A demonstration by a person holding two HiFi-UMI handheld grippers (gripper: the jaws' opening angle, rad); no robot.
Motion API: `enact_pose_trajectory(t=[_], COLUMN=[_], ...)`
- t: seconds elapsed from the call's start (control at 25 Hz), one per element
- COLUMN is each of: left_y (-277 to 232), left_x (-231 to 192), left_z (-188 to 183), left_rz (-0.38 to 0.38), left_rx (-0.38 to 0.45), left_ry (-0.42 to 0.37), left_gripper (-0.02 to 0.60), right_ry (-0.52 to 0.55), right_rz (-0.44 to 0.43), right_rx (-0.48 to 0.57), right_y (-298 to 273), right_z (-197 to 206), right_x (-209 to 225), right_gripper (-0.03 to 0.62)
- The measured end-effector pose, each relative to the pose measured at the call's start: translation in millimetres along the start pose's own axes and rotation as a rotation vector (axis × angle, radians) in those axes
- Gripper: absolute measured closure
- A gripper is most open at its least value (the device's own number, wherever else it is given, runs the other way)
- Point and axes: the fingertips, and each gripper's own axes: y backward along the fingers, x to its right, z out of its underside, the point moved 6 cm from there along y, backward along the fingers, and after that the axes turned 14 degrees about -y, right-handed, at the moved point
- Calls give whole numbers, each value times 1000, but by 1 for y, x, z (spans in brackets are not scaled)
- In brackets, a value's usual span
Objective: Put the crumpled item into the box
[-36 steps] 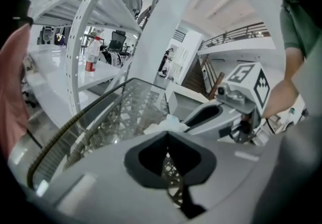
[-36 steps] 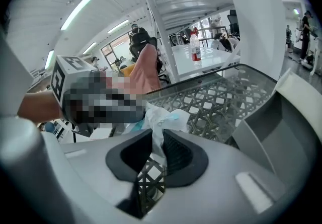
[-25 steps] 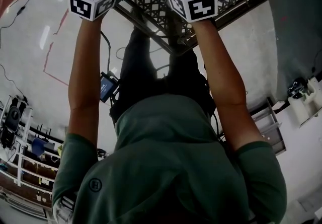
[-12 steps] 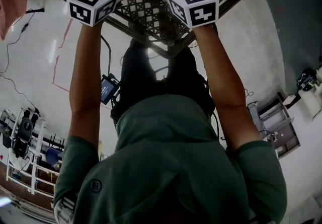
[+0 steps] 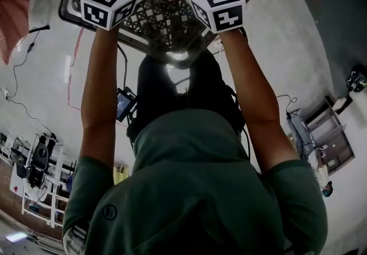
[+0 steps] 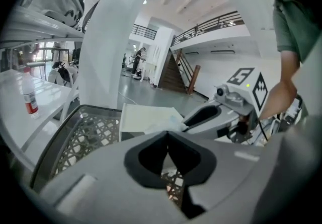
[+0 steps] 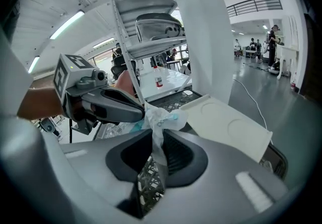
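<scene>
Two quick ones, poster A here: who's got the crumpled item (image 7: 160, 116), and where is it?

B: The right gripper (image 7: 155, 143) has it. Its fingers are clamped on a twisted tail of the thing, and the white wad with a bit of blue sits just past the tips. It's up in the air over the black lattice box (image 5: 157, 16), not lying in it.

A: And the left gripper (image 6: 168, 136)?

B: Fingers clenched tight together. In the right gripper view its tip touches the wad from the side, but I can't tell if it's actually pinching any of it.

A: Anything else around?

B: A white flat panel (image 7: 229, 126) lying on the far end of the box. Also a bottle (image 6: 30, 98) with a red label, standing on the white table (image 6: 53, 94) off to the left. In the head view both arms are stretched out side by side.
</scene>
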Motion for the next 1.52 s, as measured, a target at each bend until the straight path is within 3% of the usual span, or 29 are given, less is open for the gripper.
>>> enact_pose_trajectory(t=[0.72,1.04,1.52], left_y=[-56,-58,-68], left_x=[11,15,28], left_z=[10,25,19], left_rz=[73,81,83], left_rx=[-90,-154,-231], left_ry=[15,12,-24], left_gripper=[580,577,541], right_ry=[13,34,19], right_rz=[89,116,167], right_rx=[-75,-125,-160], right_y=[7,0,19], right_z=[22,34,41], right_x=[43,40,55], right_gripper=[514,499,467])
